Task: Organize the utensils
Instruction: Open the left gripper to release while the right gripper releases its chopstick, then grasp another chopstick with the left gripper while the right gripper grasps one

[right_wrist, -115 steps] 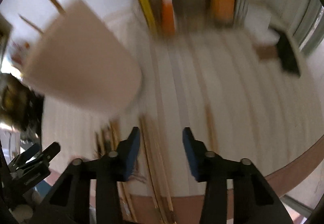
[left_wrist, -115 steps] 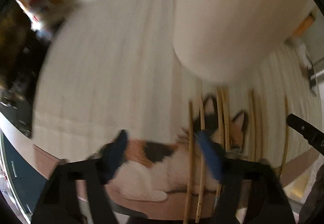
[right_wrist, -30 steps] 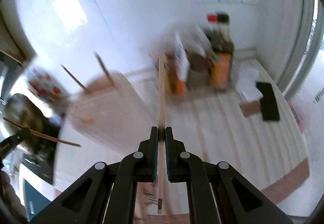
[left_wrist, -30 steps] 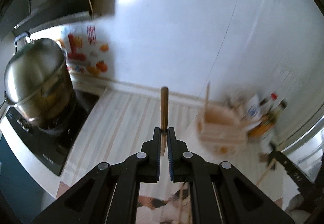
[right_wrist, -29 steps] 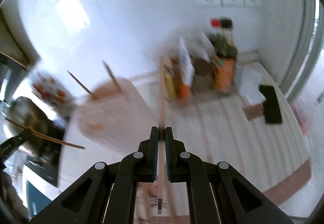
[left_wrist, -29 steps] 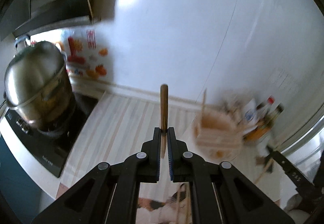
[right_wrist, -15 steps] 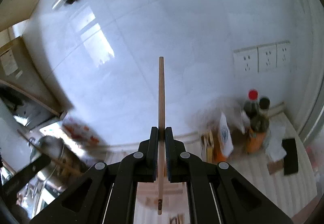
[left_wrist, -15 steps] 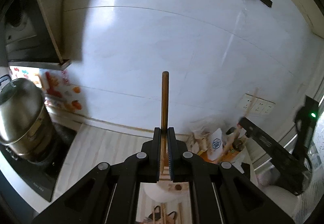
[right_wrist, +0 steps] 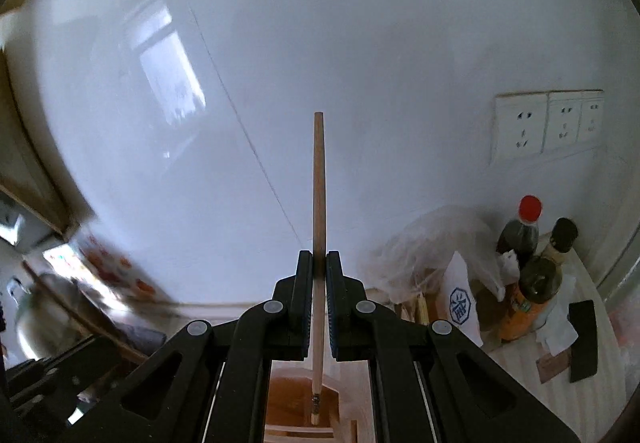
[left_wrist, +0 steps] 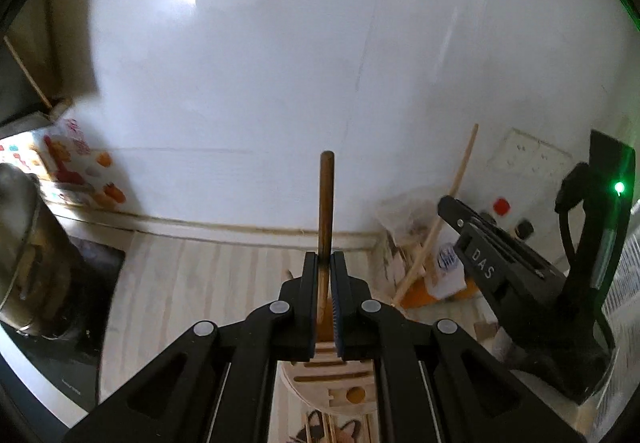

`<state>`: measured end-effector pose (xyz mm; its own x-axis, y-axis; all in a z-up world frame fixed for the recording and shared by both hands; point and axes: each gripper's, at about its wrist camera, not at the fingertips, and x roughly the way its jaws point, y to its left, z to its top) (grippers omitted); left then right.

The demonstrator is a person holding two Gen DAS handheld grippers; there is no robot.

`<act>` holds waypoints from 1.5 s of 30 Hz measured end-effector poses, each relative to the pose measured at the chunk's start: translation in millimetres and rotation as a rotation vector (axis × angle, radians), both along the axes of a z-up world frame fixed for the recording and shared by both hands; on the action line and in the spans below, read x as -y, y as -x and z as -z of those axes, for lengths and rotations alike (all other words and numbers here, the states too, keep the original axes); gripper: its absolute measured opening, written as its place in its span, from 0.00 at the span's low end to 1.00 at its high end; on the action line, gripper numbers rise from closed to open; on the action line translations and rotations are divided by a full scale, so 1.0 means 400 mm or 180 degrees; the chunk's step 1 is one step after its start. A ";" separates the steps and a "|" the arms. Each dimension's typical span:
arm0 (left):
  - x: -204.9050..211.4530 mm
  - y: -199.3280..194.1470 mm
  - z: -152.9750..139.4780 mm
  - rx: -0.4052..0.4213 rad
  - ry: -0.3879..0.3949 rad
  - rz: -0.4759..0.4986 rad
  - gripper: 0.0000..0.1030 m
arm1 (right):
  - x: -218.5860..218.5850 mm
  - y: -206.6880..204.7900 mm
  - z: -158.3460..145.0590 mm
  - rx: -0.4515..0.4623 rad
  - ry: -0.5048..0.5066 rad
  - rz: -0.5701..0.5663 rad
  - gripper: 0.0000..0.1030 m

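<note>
My left gripper [left_wrist: 325, 263] is shut on a dark wooden chopstick [left_wrist: 325, 203] that stands upright above the round wooden utensil holder [left_wrist: 332, 391], whose slotted top shows below the jaws. My right gripper [right_wrist: 319, 263] is shut on a pale wooden chopstick [right_wrist: 319, 183], held upright with its lower tip over the holder's opening [right_wrist: 296, 395]. The right gripper [left_wrist: 520, 275] with its chopstick [left_wrist: 448, 211] also shows at the right of the left wrist view. More chopsticks [left_wrist: 320, 427] lie on a cat-print mat below the holder.
A steel pot [left_wrist: 20, 251] sits on a black cooktop at the left. Sauce bottles [right_wrist: 524, 235], a plastic bag [right_wrist: 432, 243] and a white packet stand against the tiled wall at the right. Wall sockets [right_wrist: 548, 123] are above them. A black object [right_wrist: 582, 327] lies on the counter.
Both grippers took a chopstick off the mat and lifted it upright. In the last second both views tilted up toward the wall, and the holder came under the jaws.
</note>
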<state>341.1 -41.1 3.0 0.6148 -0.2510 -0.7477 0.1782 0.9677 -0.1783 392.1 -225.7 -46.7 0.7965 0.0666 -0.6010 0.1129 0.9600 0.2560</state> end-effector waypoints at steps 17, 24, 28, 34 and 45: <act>-0.158 0.139 -0.050 0.0286 -0.0255 -0.0524 1.00 | 0.127 0.179 -0.091 -0.0270 -0.0047 0.0173 0.66; -0.144 0.207 0.141 -0.0188 -0.0409 -0.0461 1.00 | 0.195 0.332 -0.010 -0.0350 -0.0135 0.0426 0.85; -0.109 0.248 0.275 -0.0477 -0.0598 -0.0398 1.00 | 0.239 0.390 0.090 -0.0590 -0.0152 0.0579 0.85; -0.049 0.279 0.485 -0.1013 -0.0811 -0.0248 0.99 | 0.309 0.444 0.289 -0.1253 -0.0117 0.0726 0.85; 0.035 0.311 0.741 -0.1775 -0.0877 0.0072 0.72 | 0.370 0.507 0.555 -0.2094 -0.0171 0.0734 0.80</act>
<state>216.6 -55.2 -293.2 0.1099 -0.0116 -0.9939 0.1511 0.9885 0.0052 189.4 -373.5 -268.7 0.2655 -0.0172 -0.9640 0.4601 0.8809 0.1110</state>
